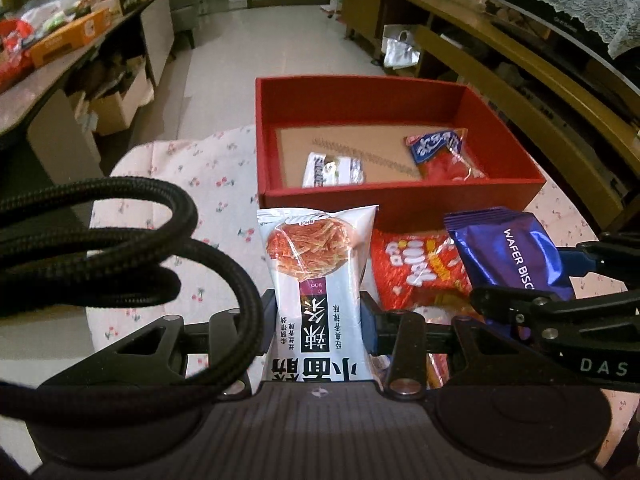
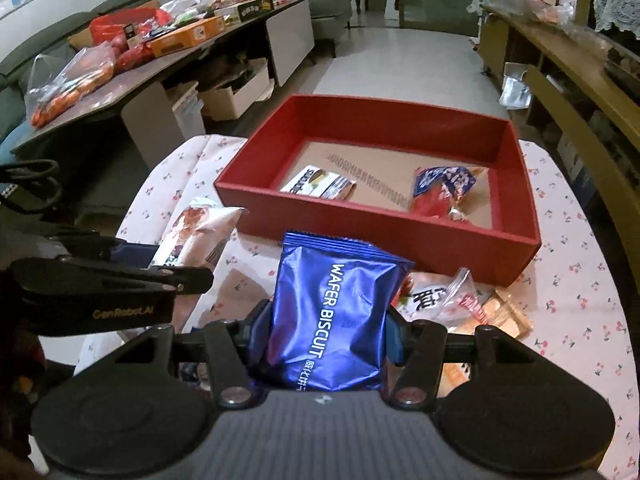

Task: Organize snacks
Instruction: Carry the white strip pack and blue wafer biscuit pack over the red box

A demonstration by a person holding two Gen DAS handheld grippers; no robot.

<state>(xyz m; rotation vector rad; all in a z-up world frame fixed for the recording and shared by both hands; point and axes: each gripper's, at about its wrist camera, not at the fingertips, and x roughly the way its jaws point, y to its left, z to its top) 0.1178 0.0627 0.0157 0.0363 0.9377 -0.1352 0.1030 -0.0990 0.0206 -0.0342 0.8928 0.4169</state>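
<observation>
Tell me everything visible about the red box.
The red box is an open, lidless rectangular tray with matte red walls, likely cardboard, and a brown floor. It sits flat on the floral tablecloth, just beyond both grippers. Inside lie two snacks: a white packet near the left and a blue-and-red packet toward the right. A thin spring-like strip runs across the floor between them.

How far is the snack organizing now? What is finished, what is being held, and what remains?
Done: two packets, a white one and a blue-red one, lie inside the red box. In hand: the left hand-held gripper grips a white spicy-strip packet; the right hand-held gripper grips a blue wafer biscuit packet. Left: a red snack bag and other packets lie on the tablecloth.
</observation>
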